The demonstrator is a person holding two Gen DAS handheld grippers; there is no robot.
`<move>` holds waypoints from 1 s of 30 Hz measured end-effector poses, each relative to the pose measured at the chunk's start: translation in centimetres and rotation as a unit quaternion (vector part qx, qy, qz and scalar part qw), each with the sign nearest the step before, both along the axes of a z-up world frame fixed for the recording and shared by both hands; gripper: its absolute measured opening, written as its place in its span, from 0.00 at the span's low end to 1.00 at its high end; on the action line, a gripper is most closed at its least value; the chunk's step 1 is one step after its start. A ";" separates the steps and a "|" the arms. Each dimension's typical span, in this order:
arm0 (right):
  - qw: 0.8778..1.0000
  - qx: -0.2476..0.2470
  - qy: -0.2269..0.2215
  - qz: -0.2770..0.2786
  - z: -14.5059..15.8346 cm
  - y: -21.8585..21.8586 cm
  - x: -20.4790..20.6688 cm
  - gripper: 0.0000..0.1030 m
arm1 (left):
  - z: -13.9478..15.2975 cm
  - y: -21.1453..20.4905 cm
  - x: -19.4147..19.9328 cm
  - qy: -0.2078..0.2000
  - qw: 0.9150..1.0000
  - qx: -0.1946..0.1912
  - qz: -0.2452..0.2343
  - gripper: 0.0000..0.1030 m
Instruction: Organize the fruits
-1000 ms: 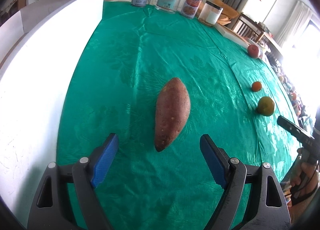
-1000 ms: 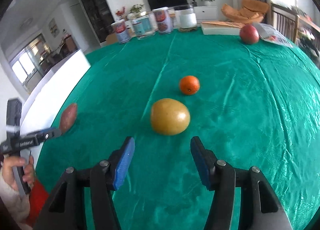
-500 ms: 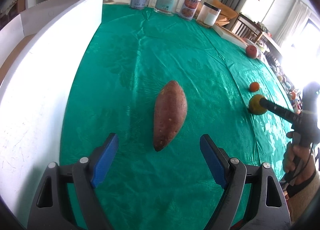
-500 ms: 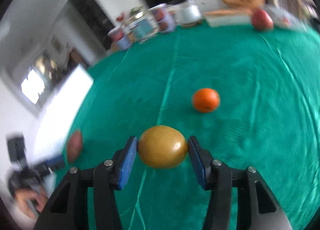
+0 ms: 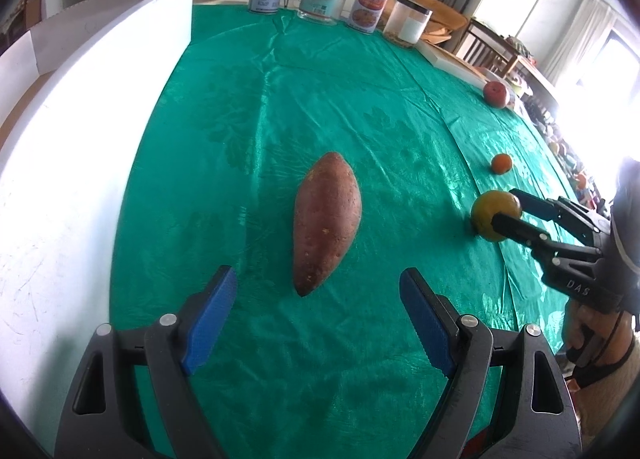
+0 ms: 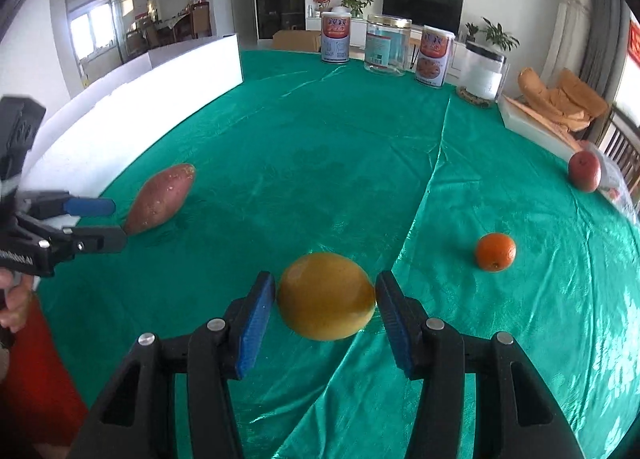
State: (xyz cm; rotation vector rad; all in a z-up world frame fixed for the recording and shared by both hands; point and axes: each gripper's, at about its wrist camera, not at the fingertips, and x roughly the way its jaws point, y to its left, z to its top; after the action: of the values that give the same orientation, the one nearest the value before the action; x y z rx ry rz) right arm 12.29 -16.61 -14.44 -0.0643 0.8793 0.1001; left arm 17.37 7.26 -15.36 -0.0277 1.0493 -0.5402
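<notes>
While the left gripper hangs open just short of the reddish-brown sweet potato, the right gripper's blue fingers clamp the round yellow fruit above the green-clothed worktop.

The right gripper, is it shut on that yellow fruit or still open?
Shut on it. The right gripper has a blue pad against each side of the yellow fruit, leaving no visible gap.
</notes>
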 end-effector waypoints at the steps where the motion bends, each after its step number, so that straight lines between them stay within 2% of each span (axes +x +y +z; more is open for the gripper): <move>1: 1.000 0.014 0.000 -0.005 0.1 -0.4 0.1 0.51 | 0.0 -0.2 0.0 0.000 1.000 0.001 -0.004 0.82; 3: 0.999 0.035 0.002 -0.012 0.4 -1.2 -0.2 0.53 | 0.1 -0.7 0.1 -0.002 1.000 0.006 -0.012 0.82; 6: 0.998 0.050 0.006 -0.025 0.6 -1.8 -1.1 0.68 | 0.0 -1.5 0.3 0.000 1.000 0.014 -0.022 0.82; 7: 0.998 0.051 0.009 -0.027 0.6 -1.8 -1.4 0.70 | 0.0 -1.8 0.4 0.001 1.000 0.017 -0.024 0.82; 12: 0.998 0.044 0.035 -0.038 0.2 -1.9 -2.8 0.70 | -0.3 -2.7 0.7 0.008 0.999 0.027 -0.038 0.82; 17: 0.993 0.085 0.056 -0.056 -0.9 -3.1 -4.1 0.70 | -0.5 -2.3 0.4 0.011 0.999 0.024 -0.039 0.82; 21: 0.993 0.084 0.057 -0.058 -1.4 -3.0 -3.6 0.70 | -0.2 -2.8 1.1 0.014 0.999 0.015 -0.037 0.82; 23: 0.993 0.088 0.052 -0.061 -1.5 -2.9 -3.0 0.70 | -0.3 -3.5 1.4 0.013 0.999 0.021 -0.041 0.80; 27: 0.991 0.094 0.057 -0.070 -2.0 -2.7 -1.6 0.70 | -0.7 -4.0 2.1 0.018 0.998 0.034 -0.040 0.66; 30: 0.990 0.104 0.062 -0.074 -2.3 -2.8 -1.0 0.70 | -0.8 -4.4 2.3 0.012 0.998 0.047 -0.042 0.63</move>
State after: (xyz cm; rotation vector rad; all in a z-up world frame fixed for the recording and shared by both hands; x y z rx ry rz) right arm 11.32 -19.37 -16.73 0.2049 0.9907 0.0572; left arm 19.66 2.82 -16.12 0.0933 1.1025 -0.5672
